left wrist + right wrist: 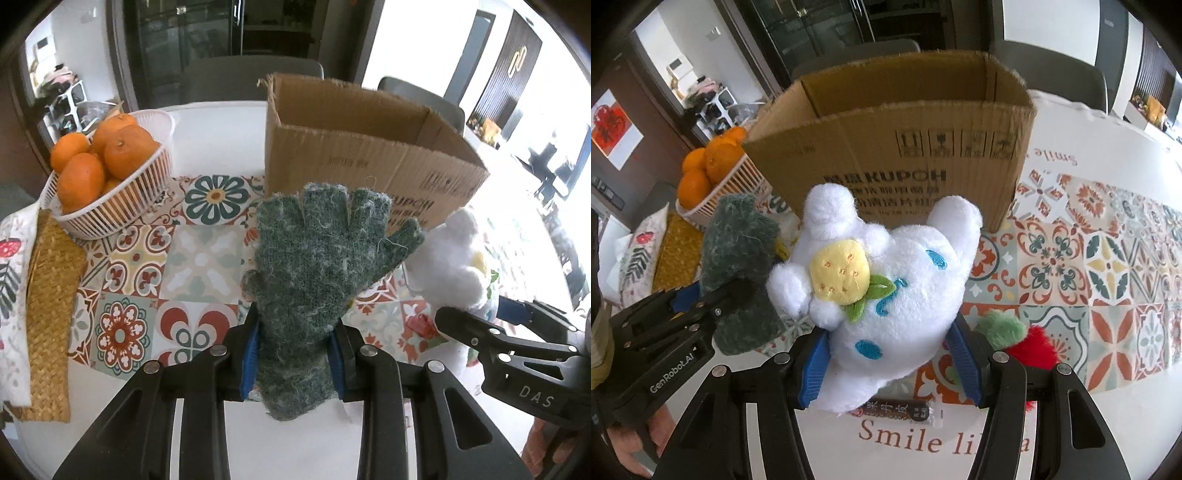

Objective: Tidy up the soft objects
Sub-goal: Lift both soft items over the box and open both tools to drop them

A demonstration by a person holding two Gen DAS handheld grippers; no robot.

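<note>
Left gripper (295, 363): blue pads closed narrowly on the cuff of one green knitted glove (317, 273), fingers of the glove pointing up, glove lifted off the table and standing just in front of the cardboard box (354, 155).

Right gripper (892, 363): jaws set wider, clamped on the body of one white plush toy (886, 295) with a yellow patch and green leaves on its chest, blue stitching on its face. Toy tilted, ears toward the box, raised above the patterned tablecloth (1108, 266).

Both grippers side by side, aimed at the same open-topped box; left one visible at the lower left of the right wrist view, right one at the lower right of the left wrist view.

Counted: one box; one white slatted basket (118, 206) left of it; at least four oranges (127, 151) in it; one woven straw mat (48, 317) at the far left; one red and green plush piece (1019, 336) lying on the cloth just beside the right gripper's right finger.
</note>
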